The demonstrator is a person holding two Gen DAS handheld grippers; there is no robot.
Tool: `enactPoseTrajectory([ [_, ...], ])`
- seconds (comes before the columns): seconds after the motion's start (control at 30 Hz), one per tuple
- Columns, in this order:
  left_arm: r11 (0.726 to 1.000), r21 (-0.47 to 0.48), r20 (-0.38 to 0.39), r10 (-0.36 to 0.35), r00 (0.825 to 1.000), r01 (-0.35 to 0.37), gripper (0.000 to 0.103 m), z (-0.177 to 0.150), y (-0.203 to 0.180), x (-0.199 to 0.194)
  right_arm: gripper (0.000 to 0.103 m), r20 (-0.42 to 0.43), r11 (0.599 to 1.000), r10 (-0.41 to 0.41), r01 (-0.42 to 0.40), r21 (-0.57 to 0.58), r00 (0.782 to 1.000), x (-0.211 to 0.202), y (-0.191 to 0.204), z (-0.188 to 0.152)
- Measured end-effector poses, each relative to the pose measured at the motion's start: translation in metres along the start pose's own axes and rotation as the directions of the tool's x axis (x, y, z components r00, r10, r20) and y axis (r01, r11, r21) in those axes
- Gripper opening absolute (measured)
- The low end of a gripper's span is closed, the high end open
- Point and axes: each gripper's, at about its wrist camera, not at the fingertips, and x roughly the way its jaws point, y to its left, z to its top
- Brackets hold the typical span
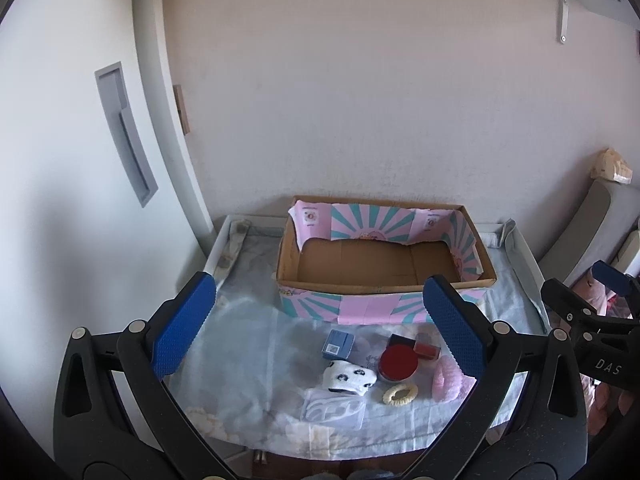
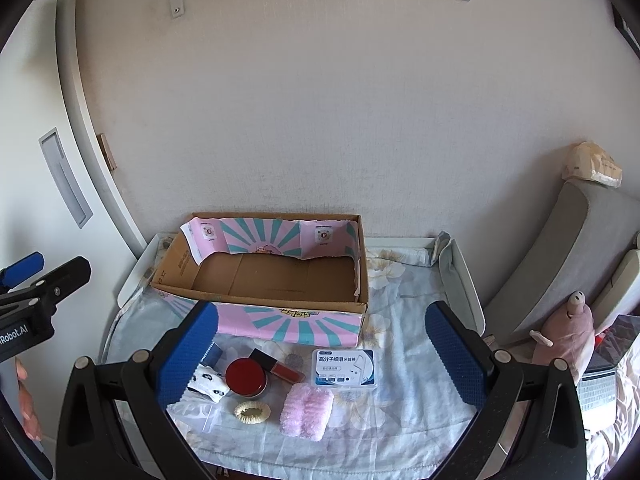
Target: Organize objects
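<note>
**Left wrist and right wrist views: both grippers empty above the items**

Left wrist view: left hand-held gripper (image 1: 320,320) has its fingers spread wide, nothing between the blue pads (image 1: 182,330). It hangs above the tabletop (image 1: 240,360), which is covered by a pale floral cloth. Box (image 1: 384,264) stands at the back against the wall, open top; its floor shows bare cardboard. Pink-and-teal printed paper lines the inner walls, torn along its lower edge.

Items lie in a cluster in front of the box:
- blue carton (image 1: 338,345), near the box front
- red tin (image 1: 397,364), touching the lipstick (image 1: 426,350) behind it; a dark cap beside it is hard to make out
- sock (image 1: 350,376), white with dark spots, just left of the tin
- hair tie (image 1: 400,394), cream, in front of the tin
- pink scrunchie (image 1: 446,380), partly hidden behind the right finger
- clear bag (image 1: 334,414), contents unreadable, nearest the front edge

Right hand-held gripper (image 1: 600,292) enters at the right edge, cut off by the frame.

Right wrist view: right hand-held gripper (image 2: 322,352) likewise spread wide and empty. Floss pack (image 2: 345,368) lies flat to the right of the lipstick (image 2: 286,370), not visible in the left view. Left finger hides most of the carton and part of the sock (image 2: 208,382). Scrunchie (image 2: 306,412) fully visible here.
</note>
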Motion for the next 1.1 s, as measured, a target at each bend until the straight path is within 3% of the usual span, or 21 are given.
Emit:
enactPoseTrajectory([
  [0.8, 1.0, -0.022, -0.014, 0.015, 1.0, -0.015, 0.103, -0.004, 0.001, -0.002, 0.103, 0.007, 0.999, -0.019, 0.018, 0.029, 1.0, -0.004, 0.001, 0.001],
  [1.1, 0.998, -0.064, -0.033, 0.02, 0.999, -0.022, 0.103, 0.006, 0.021, 0.001, 0.103, 0.008, 0.999, -0.019, 0.019, 0.038, 1.0, -0.004, -0.006, 0.007],
])
